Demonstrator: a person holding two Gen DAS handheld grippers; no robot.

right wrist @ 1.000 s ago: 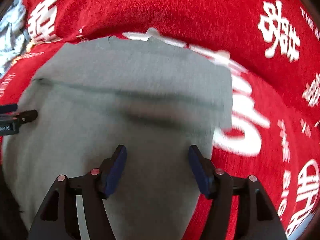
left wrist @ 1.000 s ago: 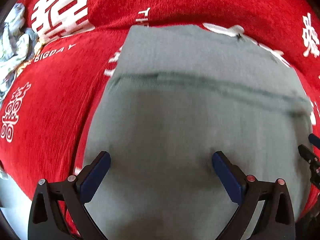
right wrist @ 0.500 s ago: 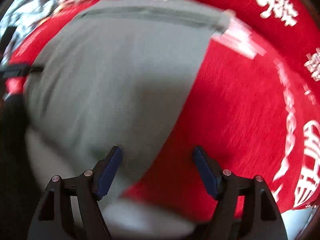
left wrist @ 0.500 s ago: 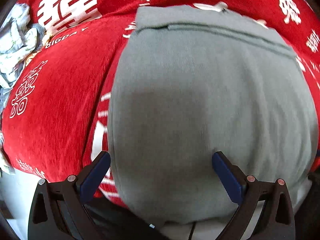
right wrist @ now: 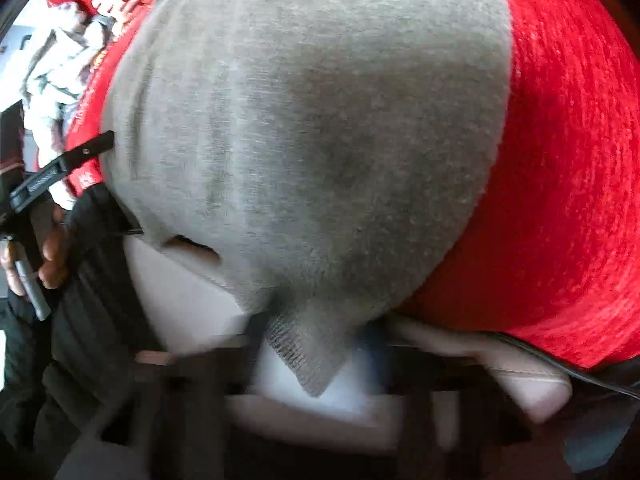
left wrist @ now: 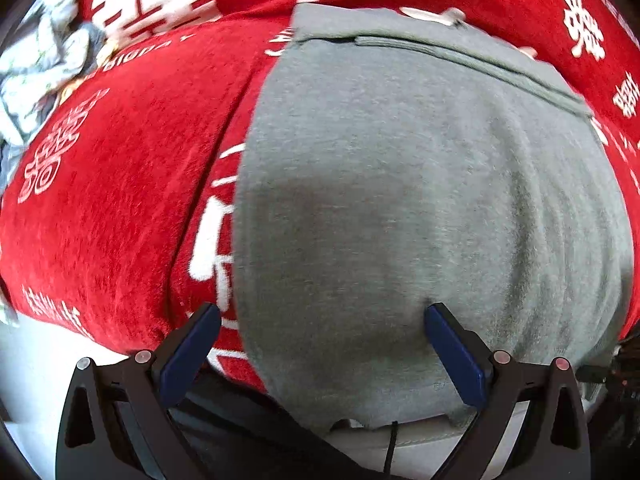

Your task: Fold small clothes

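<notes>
Grey garment (left wrist: pixel 420 208) is lying on the red blanket (left wrist: pixel 112 200), stretching away from the left gripper (left wrist: pixel 322 354) hovering released over its near-left hem, while the blurred right gripper (right wrist: pixel 320 364) is seemingly pinching the near-right corner.

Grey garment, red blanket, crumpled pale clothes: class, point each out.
grey garment (left wrist: pixel 420 208), left wrist view, middle of its flat body
red blanket (left wrist: pixel 120 184), left wrist view, bare stretch
crumpled pale clothes (left wrist: pixel 36 68), left wrist view, heap's middle
</notes>
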